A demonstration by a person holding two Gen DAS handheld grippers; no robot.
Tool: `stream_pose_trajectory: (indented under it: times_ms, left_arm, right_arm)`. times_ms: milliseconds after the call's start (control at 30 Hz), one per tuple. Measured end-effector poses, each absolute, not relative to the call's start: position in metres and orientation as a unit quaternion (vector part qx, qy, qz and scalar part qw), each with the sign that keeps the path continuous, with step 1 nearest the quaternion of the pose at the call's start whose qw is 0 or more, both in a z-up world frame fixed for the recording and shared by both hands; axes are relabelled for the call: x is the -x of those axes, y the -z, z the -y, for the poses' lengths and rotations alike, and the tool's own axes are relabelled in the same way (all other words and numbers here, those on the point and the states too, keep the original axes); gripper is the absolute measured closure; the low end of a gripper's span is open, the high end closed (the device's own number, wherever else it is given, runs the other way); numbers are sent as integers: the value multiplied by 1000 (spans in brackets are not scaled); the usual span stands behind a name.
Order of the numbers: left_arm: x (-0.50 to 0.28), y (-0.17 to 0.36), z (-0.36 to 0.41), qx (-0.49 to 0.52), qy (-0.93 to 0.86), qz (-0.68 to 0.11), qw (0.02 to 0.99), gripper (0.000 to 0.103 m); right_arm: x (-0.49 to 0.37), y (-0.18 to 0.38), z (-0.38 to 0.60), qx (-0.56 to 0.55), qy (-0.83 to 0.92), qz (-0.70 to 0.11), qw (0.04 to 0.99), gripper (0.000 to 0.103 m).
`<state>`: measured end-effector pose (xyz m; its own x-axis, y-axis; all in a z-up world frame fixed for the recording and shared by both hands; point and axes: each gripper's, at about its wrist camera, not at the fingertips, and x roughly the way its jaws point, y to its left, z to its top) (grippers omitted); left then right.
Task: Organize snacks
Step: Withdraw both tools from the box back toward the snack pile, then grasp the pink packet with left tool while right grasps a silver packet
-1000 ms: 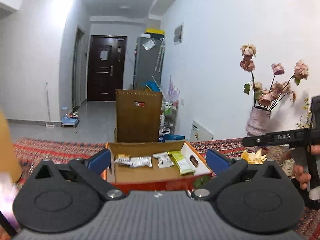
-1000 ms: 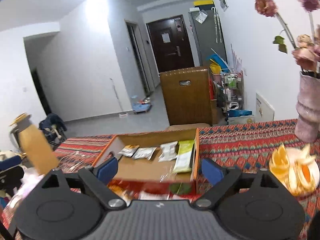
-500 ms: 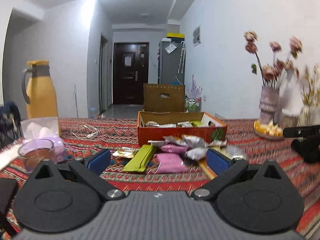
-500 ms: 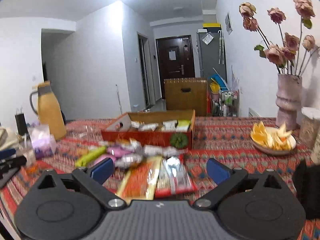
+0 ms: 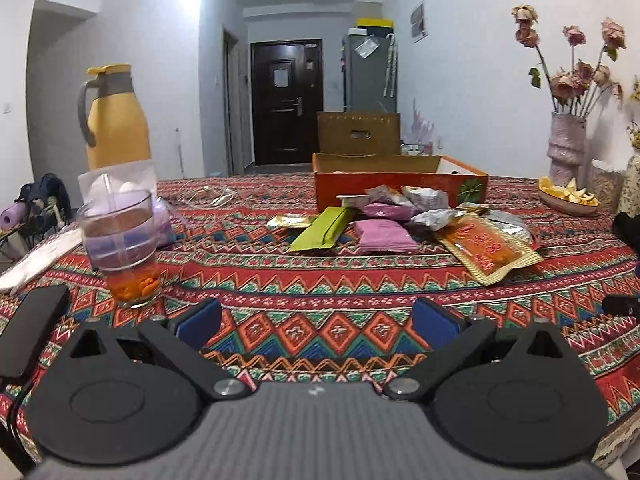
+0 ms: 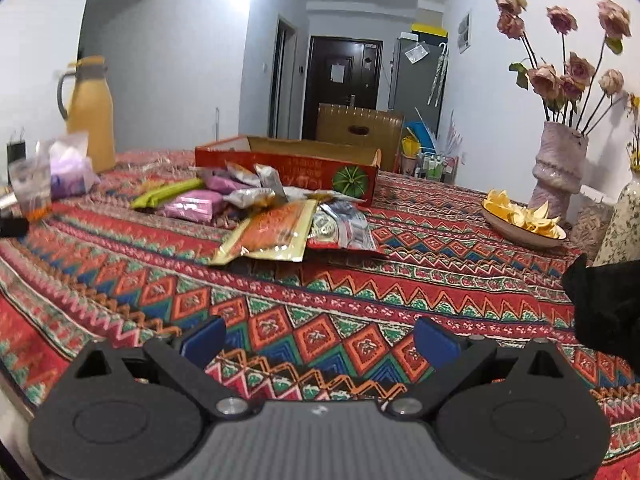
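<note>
Left wrist view puts your left gripper (image 5: 316, 316) nearest, its blue-padded jaws spread wide with only the red, patterned woven tablecloth (image 5: 320, 280) between them. Just ahead to the left stands a clear glass of tea with orange berries at the bottom (image 5: 120, 248), with a flat black phone-like slab (image 5: 32, 328) at the near left edge. Farther on, the loose snack packets lie in a heap: a long green packet (image 5: 322, 229), a flat pink packet (image 5: 385, 236), crinkled silver packets (image 5: 426, 197) and a large orange-and-gold packet (image 5: 486, 249). Right behind the heap sits the open red cardboard box (image 5: 400, 186), with a yellow thermos jug (image 5: 116, 120) far left, and a plate of orange peel (image 5: 568, 200) and a pale vase of dried roses (image 5: 566, 148) far right.

In the right wrist view, your right gripper (image 6: 318, 340) is also empty; its jaws have just been opening and now stand wide over the cloth. Something black (image 6: 604, 304) sits at the right edge; you cannot tell what it is.
</note>
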<state>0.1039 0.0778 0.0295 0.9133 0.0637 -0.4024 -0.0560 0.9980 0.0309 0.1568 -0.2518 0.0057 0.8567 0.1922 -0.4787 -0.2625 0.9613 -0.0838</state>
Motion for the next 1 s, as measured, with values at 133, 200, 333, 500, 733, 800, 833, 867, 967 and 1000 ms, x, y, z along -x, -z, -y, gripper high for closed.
stream_pose_trajectory:
  times_ms: [133, 200, 333, 500, 733, 800, 833, 867, 967, 1000]
  left_arm:
    - [-109, -25, -81, -2, -30, -214, 976, 0]
    - [-115, -26, -80, -3, -26, -217, 976, 0]
    - [-129, -27, -76, -5, -19, -220, 975, 0]
    - [-152, -26, -71, -3, -8, -227, 974, 0]
    - [-191, -25, -64, -8, -1, -244, 970, 0]
    - [-204, -25, -61, -11, -2, -254, 967, 0]
    - [-210, -25, -60, -12, -1, -256, 967, 0]
    - [-217, -25, -58, -12, 1, -257, 966, 0]
    - [-239, -29, -52, -10, 12, -259, 966, 0]
    - [-247, -31, -50, -9, 17, -259, 966, 0]
  right_arm:
    - [-159, -7, 249, 79, -108, -239, 962, 3]
    - [-161, -7, 248, 71, -108, -242, 962, 3]
    - [-169, -5, 244, 72, -106, -247, 961, 3]
    - [-182, -7, 241, 64, -109, -246, 961, 3]
    - [-216, -15, 234, 62, -114, -231, 964, 3]
    - [-227, -18, 232, 60, -116, -226, 965, 3]
    - [-233, -20, 230, 59, -118, -224, 966, 3]
    - [-239, -22, 228, 57, -121, -220, 966, 3]
    - [-261, -28, 220, 47, -125, -220, 966, 5]
    - [-270, -30, 217, 43, -132, -221, 965, 7]
